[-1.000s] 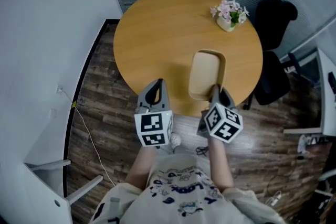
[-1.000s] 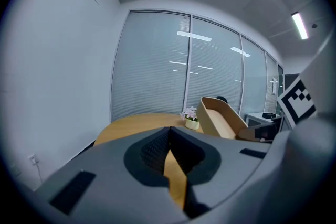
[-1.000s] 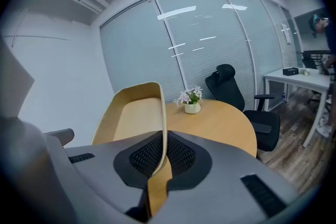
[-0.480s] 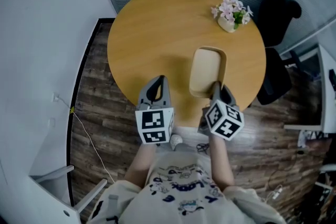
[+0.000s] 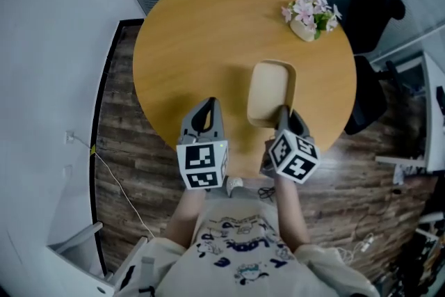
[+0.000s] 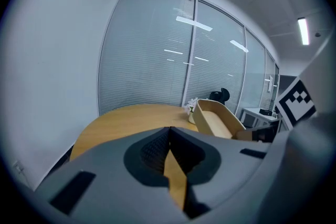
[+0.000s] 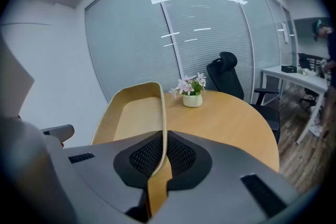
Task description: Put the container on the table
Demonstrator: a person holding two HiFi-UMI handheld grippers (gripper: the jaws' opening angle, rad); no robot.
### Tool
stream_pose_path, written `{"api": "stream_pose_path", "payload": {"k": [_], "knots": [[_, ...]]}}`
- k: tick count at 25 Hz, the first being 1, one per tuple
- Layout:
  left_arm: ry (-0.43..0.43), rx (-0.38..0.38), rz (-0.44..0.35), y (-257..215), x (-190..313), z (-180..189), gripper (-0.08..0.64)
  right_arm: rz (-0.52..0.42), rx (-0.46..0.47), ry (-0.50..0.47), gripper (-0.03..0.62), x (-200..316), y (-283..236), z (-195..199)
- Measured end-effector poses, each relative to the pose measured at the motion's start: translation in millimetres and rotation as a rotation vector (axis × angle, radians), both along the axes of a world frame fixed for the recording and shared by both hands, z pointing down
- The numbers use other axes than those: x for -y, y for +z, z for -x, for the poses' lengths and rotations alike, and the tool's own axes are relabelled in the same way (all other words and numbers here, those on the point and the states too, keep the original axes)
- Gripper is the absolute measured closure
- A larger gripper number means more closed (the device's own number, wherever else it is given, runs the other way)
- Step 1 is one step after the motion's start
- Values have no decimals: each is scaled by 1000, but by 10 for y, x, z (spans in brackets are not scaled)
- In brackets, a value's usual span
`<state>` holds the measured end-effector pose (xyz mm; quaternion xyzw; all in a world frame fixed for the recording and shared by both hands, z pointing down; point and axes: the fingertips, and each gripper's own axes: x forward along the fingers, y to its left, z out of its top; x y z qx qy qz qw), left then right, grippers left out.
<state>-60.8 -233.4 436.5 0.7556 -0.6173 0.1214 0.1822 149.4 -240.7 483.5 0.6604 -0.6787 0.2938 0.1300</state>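
Over the near right edge of the round wooden worktop, the pale tan oblong wooden container seems held just off the surface by the right tongs, clamped on its near rim alone. The left tongs hover beside it, closed on nothing. Gripped by one thin wall, the container could pivot or slip. Released this close to the edge, it might overhang and tip off.
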Motion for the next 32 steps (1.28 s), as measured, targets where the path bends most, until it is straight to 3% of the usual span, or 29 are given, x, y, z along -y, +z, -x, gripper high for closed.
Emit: {"api": "stream_pose_path", "payload": {"k": [32], "knots": [[21, -34, 298, 1054, 103, 176, 557, 303, -27, -14, 578, 40, 1055, 290]]}}
